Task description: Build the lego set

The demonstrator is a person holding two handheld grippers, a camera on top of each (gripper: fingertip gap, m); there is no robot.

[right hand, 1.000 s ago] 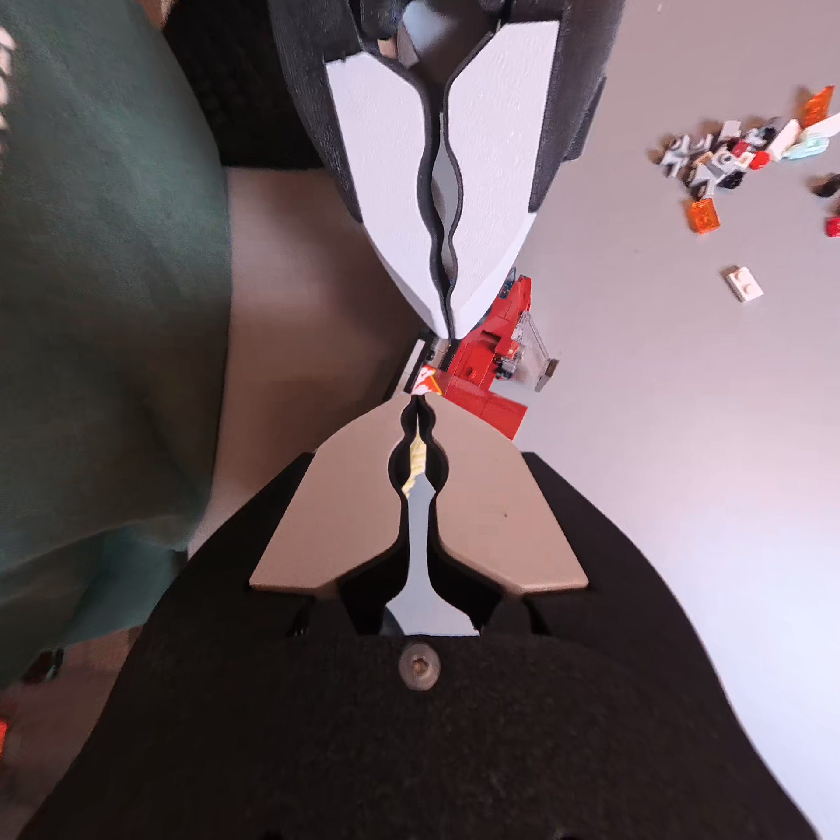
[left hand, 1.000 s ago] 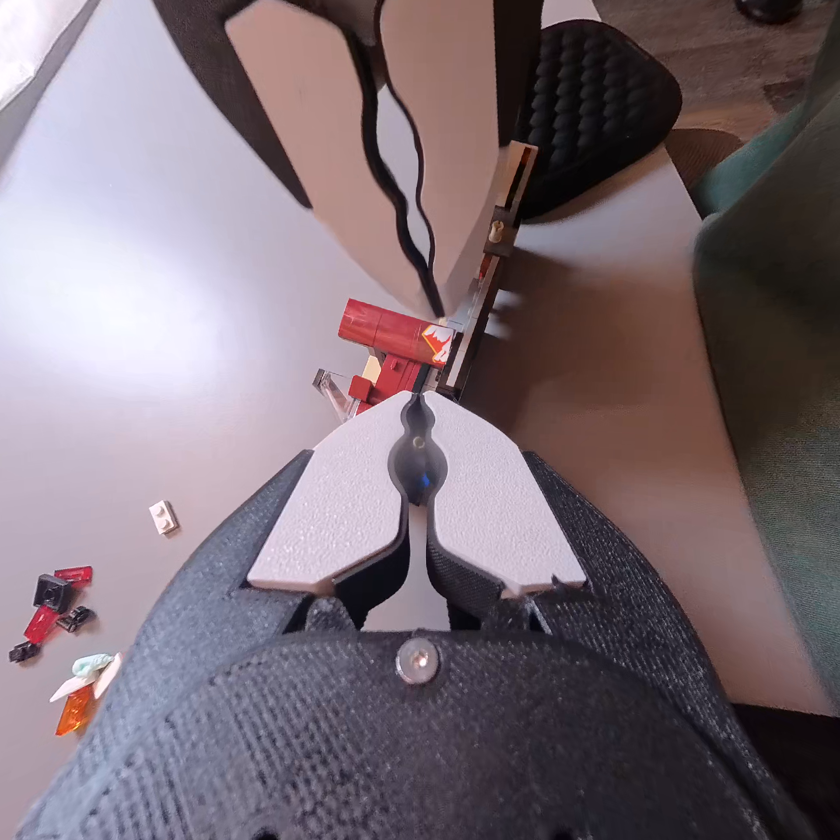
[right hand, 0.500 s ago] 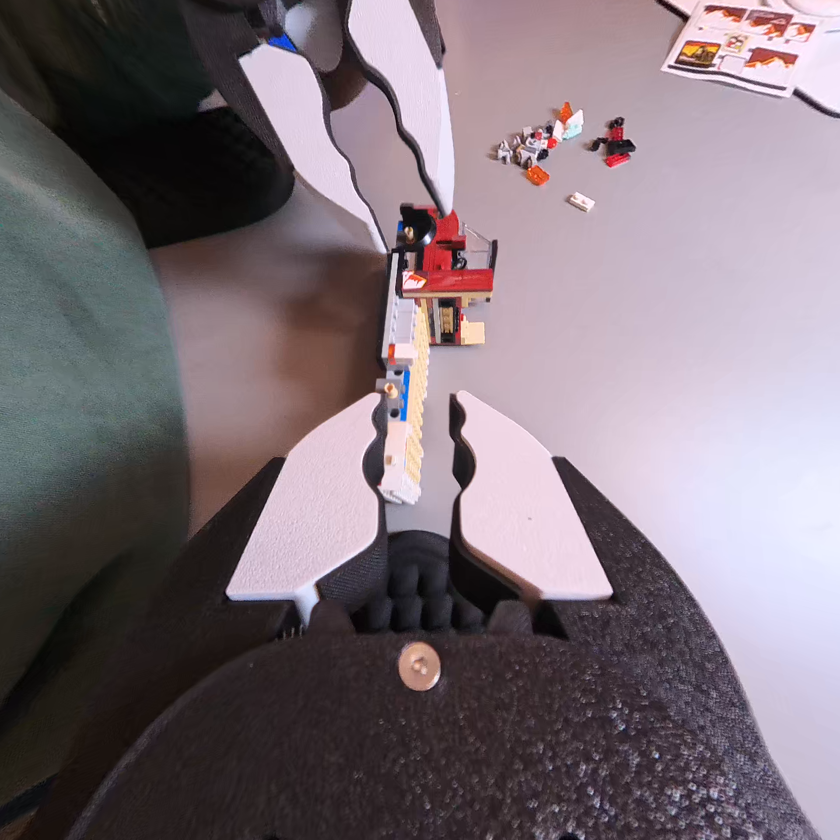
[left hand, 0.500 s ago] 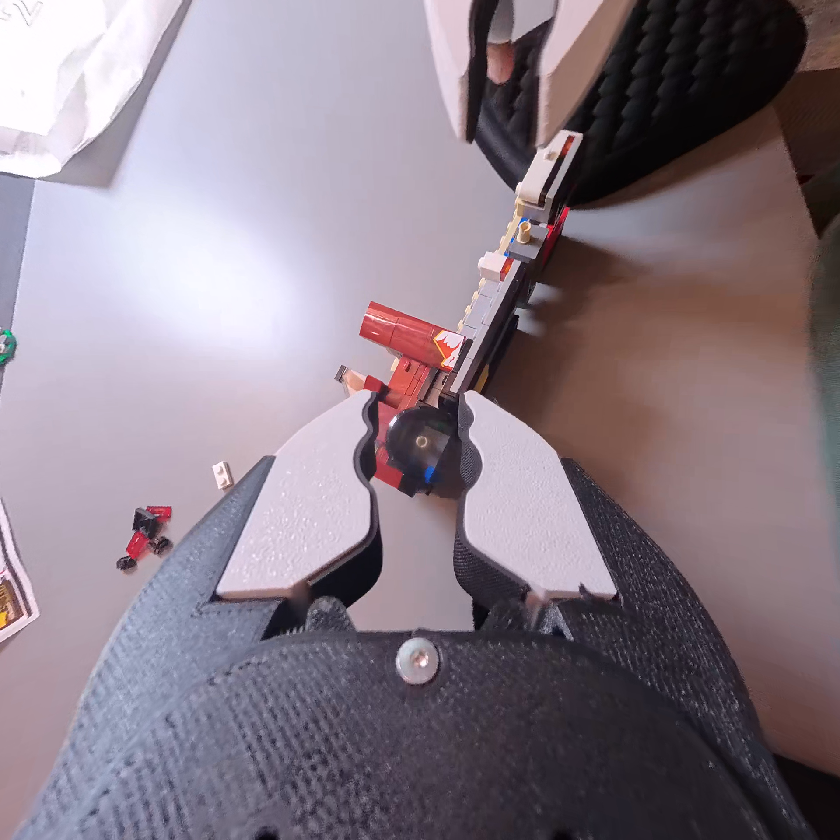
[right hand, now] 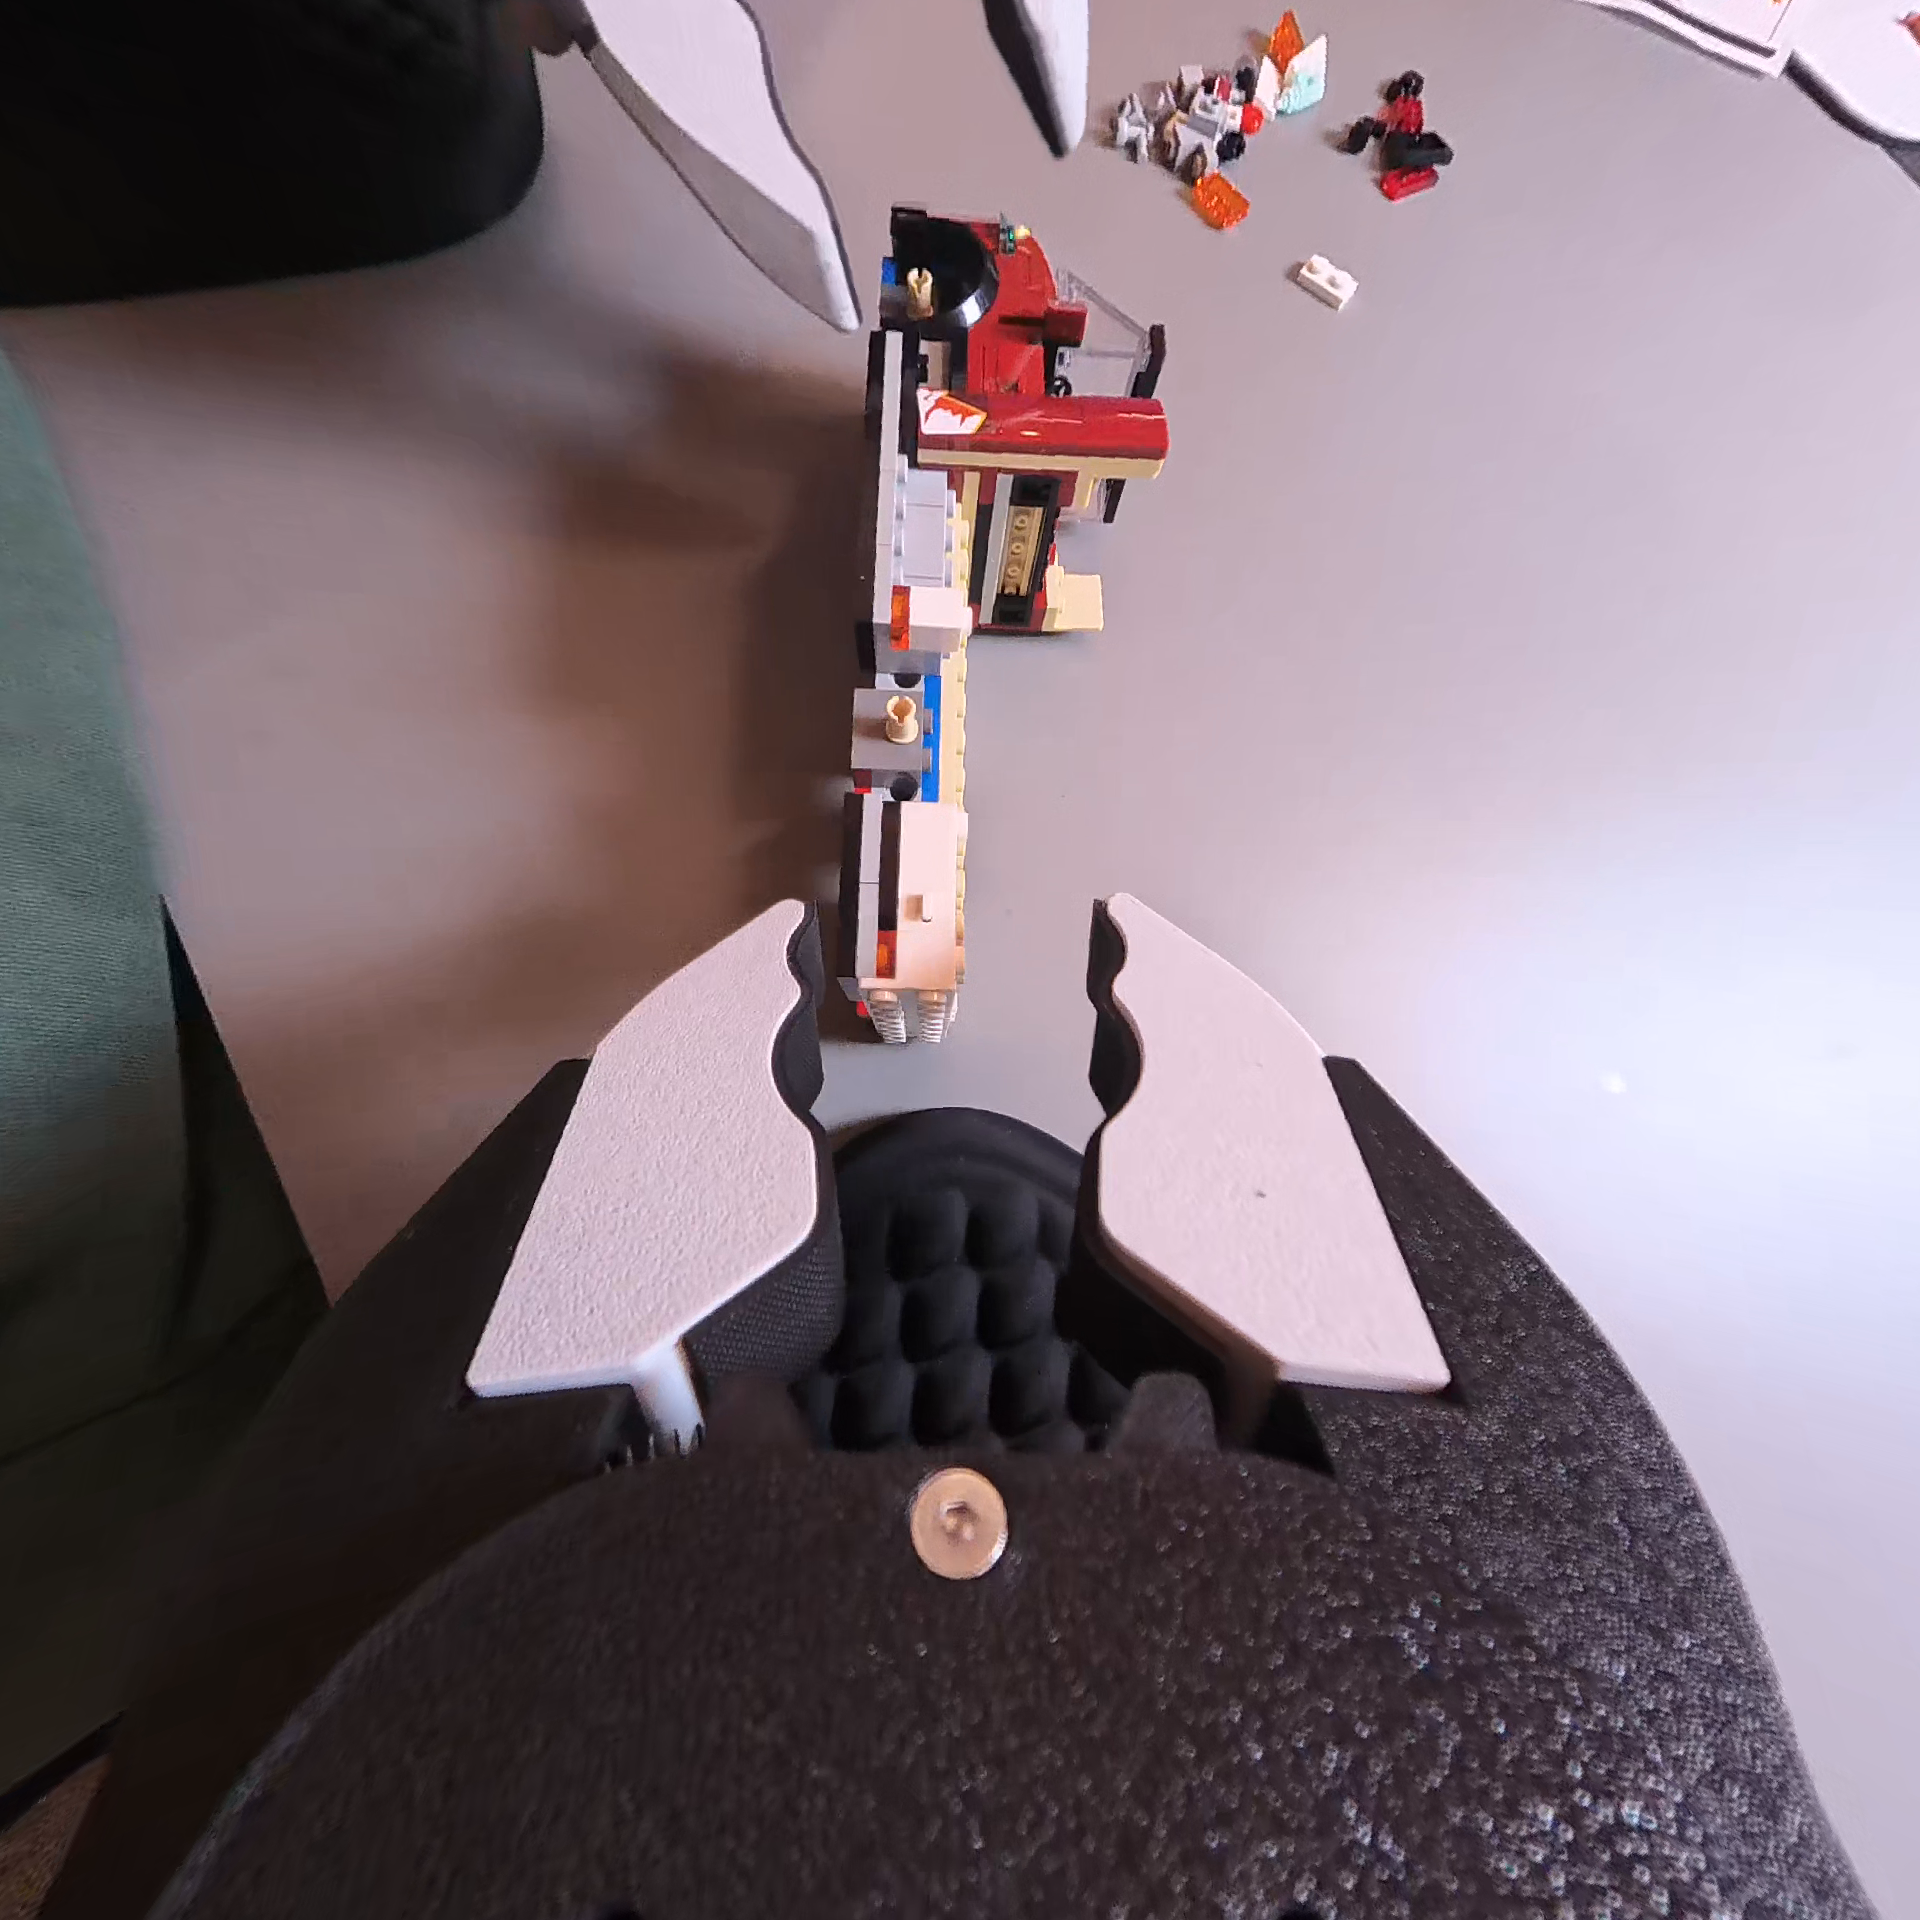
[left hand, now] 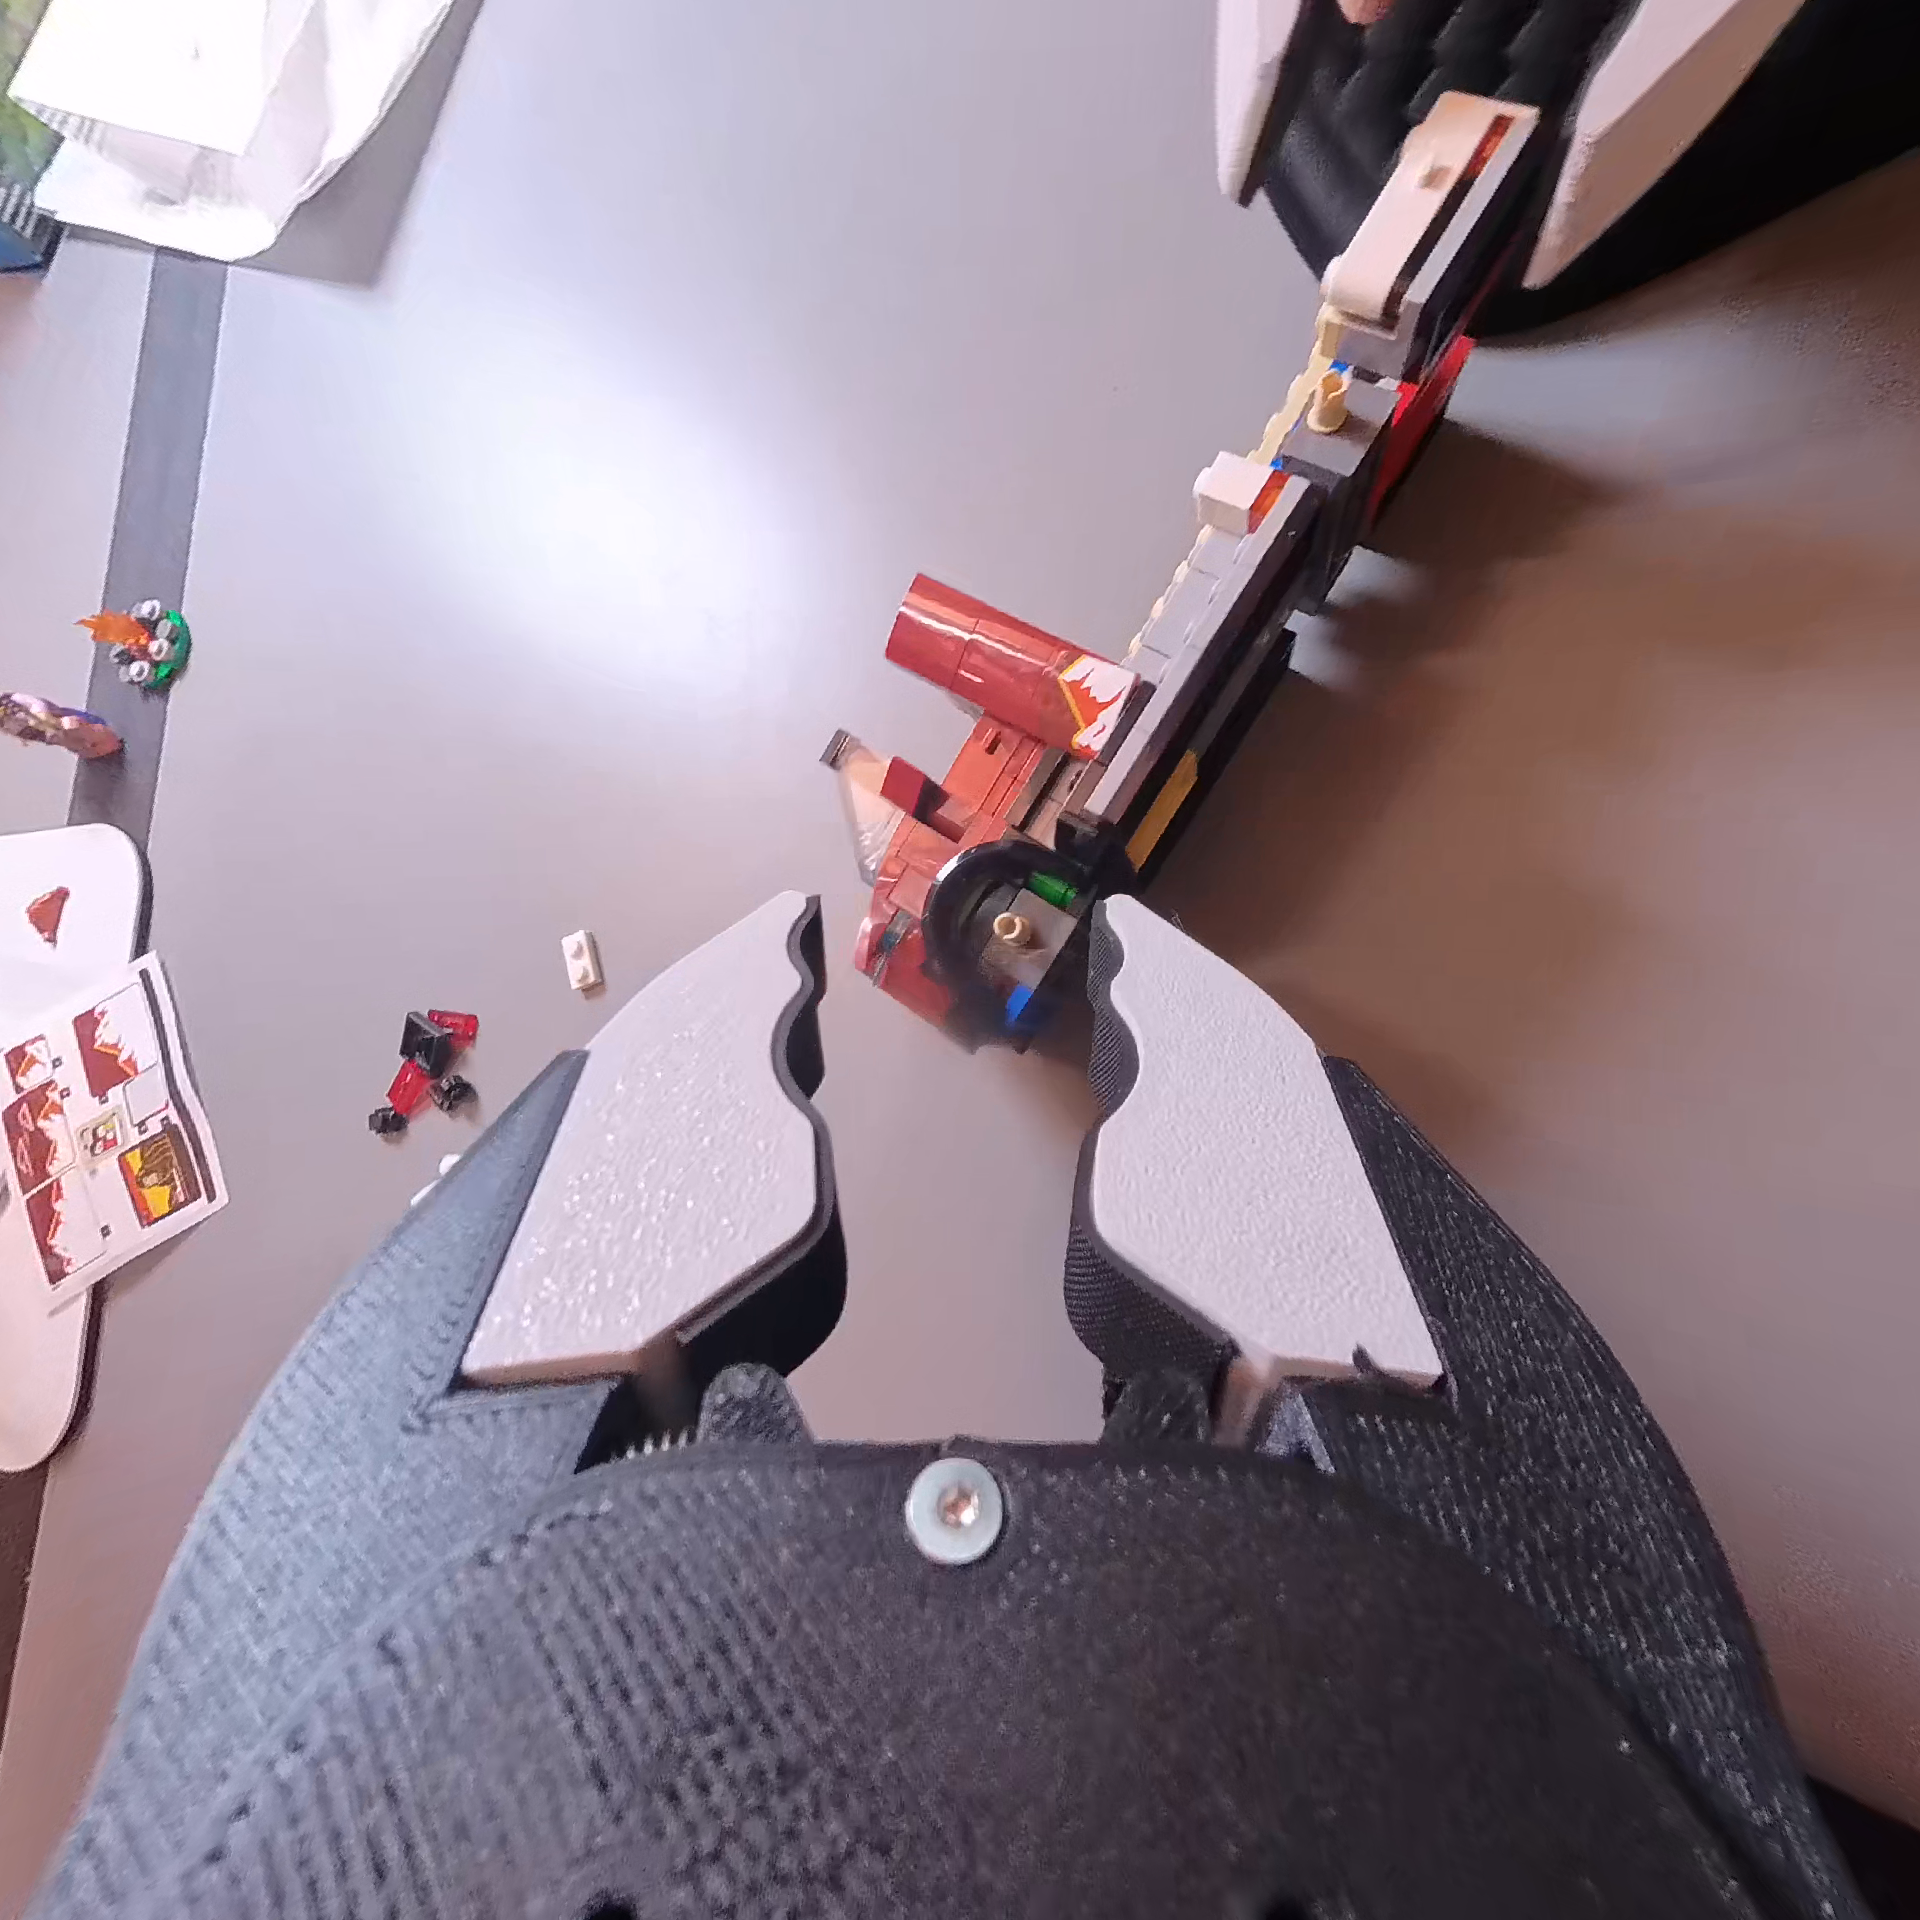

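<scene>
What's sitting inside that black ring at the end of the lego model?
Inside the black ring of the lego model, a small tan peg stands up, with a green stud at the rim. What lies underneath the ring is hidden.

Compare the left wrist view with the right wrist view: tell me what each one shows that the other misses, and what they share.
Only the left wrist view shows the white bag at the far edge, the green-and-orange piece on the dark strip, and most of the instruction sheet.

Only the right wrist view shows the grey-and-white heap of loose pieces and the green sleeve.

Both show the lego build lying on the grey table, the small white plate, the red-and-black pieces, and both tools open: left tool, right tool.
</scene>
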